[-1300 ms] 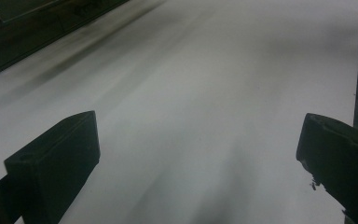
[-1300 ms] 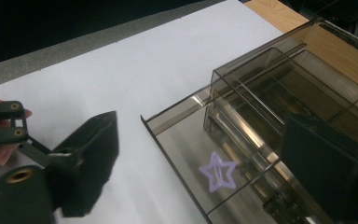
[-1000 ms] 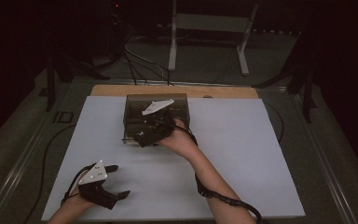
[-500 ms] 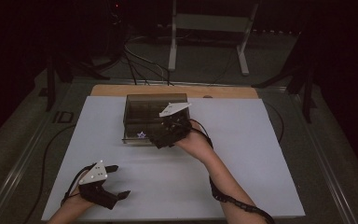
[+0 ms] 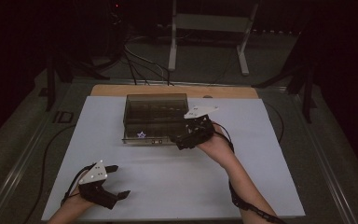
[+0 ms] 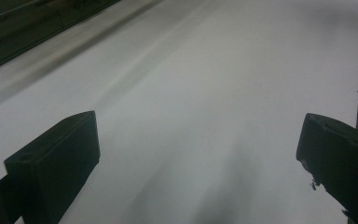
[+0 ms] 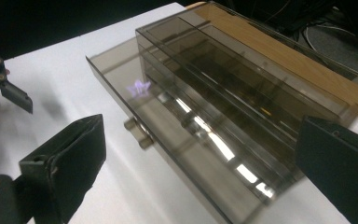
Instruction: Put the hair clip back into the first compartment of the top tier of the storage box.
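Right gripper (image 5: 182, 140): jaws spread wide, nothing between them. It sits at the front right corner of the smoked drawer box (image 5: 156, 117), jaw tips just beside the box's front edge; contact cannot be told from the high view. In the right gripper view (image 7: 200, 186) the two black jaws stand far apart at the bottom of the frame, with the box's front face running between and beyond them.

Left gripper (image 5: 114, 182): jaws also wide apart, holding nothing. It rests low over the near left part of the white table sheet (image 5: 270, 154), well apart from the box. In the left gripper view (image 6: 198, 163) only bare sheet lies between the jaws; a dark edge of the box (image 6: 28, 28) shows at the upper left, far off.

Drawer box: translucent, brownish grey, standing on the sheet toward its far side, centred left to right. One drawer is drawn out toward the person; a small knob (image 7: 142, 139) projects from its front. A small purple star-shaped thing (image 7: 138, 87) lies in the drawn-out drawer, near its left end in the high view (image 5: 141, 135).

A wooden board (image 5: 168, 90) runs along the far edge of the sheet, behind the box
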